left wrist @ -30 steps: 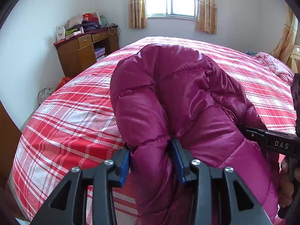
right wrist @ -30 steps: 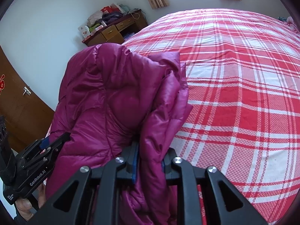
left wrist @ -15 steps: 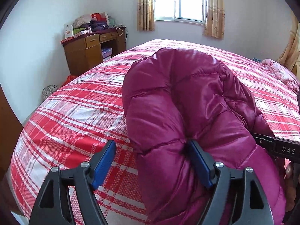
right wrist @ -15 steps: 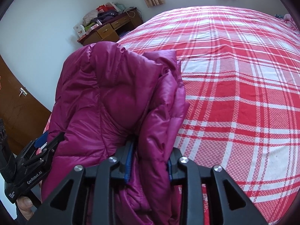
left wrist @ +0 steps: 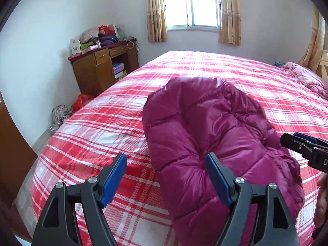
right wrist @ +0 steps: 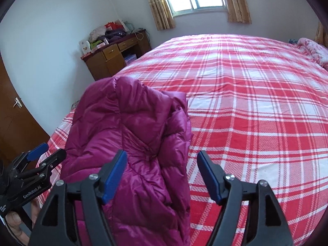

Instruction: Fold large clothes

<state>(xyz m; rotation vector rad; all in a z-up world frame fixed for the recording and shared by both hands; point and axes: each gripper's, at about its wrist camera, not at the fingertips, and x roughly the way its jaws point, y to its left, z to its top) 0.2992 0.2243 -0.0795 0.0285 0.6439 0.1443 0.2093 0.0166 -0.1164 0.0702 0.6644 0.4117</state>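
- Jacket [left wrist: 196,143], magenta puffer, bunched on near part of plaid bed [left wrist: 98,135]; its near end runs off frame bottom in both views, so full shape unclear.
- Left gripper [left wrist: 166,178]: jaws spread wide, released; 1 s ago clenched on a fold of padding, w/ jacket raised higher.
- Right gripper [right wrist: 162,174]: also released, jaws apart; was pinching the edge 0.5 s ago.
- Dresser [left wrist: 102,69] at far left wall, clutter on top too small to ID.
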